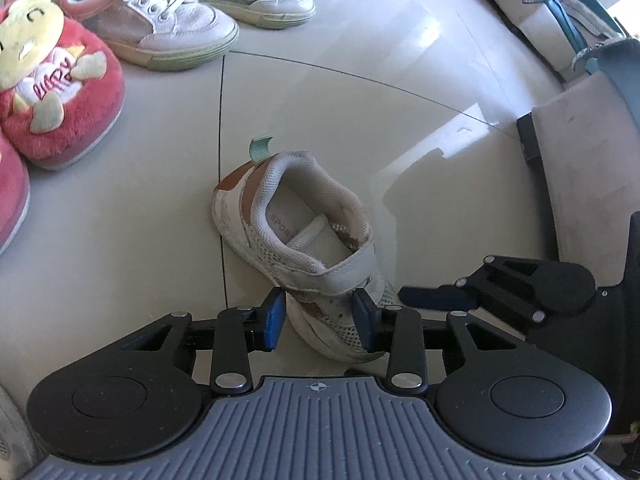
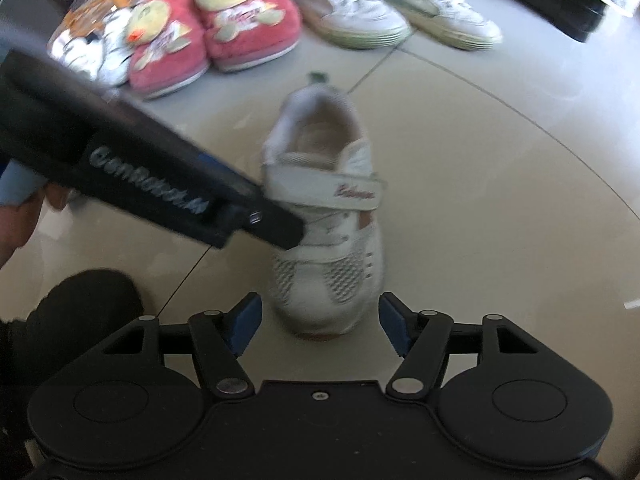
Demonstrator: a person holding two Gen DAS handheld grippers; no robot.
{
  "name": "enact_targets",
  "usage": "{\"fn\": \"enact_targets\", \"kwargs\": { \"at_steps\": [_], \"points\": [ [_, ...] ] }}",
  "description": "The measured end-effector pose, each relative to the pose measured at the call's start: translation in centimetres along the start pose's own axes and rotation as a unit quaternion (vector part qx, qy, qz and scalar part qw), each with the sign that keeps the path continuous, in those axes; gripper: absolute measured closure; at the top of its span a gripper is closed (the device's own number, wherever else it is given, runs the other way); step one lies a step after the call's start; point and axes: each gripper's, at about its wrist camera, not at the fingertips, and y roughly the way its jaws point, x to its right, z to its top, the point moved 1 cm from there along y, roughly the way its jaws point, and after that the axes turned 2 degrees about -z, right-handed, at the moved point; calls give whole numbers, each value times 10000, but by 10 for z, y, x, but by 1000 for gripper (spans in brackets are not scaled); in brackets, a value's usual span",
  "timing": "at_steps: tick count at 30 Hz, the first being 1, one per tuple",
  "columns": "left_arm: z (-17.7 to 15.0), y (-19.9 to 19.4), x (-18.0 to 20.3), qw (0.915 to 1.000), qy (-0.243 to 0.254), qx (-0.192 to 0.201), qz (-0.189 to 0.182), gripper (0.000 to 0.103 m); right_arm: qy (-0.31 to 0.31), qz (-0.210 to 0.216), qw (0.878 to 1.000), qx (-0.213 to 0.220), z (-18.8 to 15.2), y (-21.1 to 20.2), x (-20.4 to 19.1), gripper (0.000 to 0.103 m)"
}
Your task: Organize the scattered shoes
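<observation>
Floor: pale glossy tiles (image 1: pixel 360 92) with dark grout lines, sunlit, spread out ahead of both grippers.

Row beyond the jaws: two pink plush slippers (image 2: pixel 248 20) and a pair of white lace-up sneakers (image 2: pixel 356 12) stand side by side far ahead of both sets of jaws, toes facing the same way; this looks like the tidy line the loose shoe belongs in.

Stray shoe: a small white mesh sneaker (image 1: pixel 304 248) with brown patches and a strap stands upright on its sole, apart from the row, directly ahead of both grippers.

Left gripper (image 1: pixel 320 316): its blue pads sit on either side of the sneaker's midfoot, just below the strap, and appear to touch both flanks; the jaws look clamped on the shoe.

Why there: the midfoot is narrow and fairly firm, so it fits between the jaws better than the padded heel collar would.

Right gripper (image 2: pixel 320 328): jaws stand apart, with the sneaker's toe just ahead of and between the pads, no contact visible.

Why so: judged as standing by near the toe, ready to steady it if it swings.

Other view: seen from the right wrist, the left gripper's dark body crosses in from the left onto the shoe's side.

Step in hand: securing the stray sneaker; lining it up with the row is not yet done.
</observation>
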Motion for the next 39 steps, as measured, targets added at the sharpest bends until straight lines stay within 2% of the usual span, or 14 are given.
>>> {"fn": "enact_targets", "kwargs": {
  "at_steps": [4,11,16,22,29,34,39],
  "points": [
    [-1,-9,-7,9999,68,90,-4,76,-158,32,9999,-3,1,1,-9,35],
    [3,-12,-13,9998,74,169,0,80,-220,73,9997,32,3,2,-14,37],
    [6,-18,-25,9997,-33,232,53,81,-200,-55,9997,156,5,-2,-9,38],
    [3,-18,-26,9997,-26,207,90,77,225,-270,9988,346,12,-13,18,38],
    [-5,-17,-29,9999,-109,2,7,67,561,-578,9948,627,23,-22,41,39],
    [-7,-15,-29,9998,-126,-138,-99,61,773,-579,9918,841,34,-26,52,39],
    [-10,-9,-26,9994,-125,-291,-158,59,833,-588,9898,994,48,-29,56,45]
  ]
}}
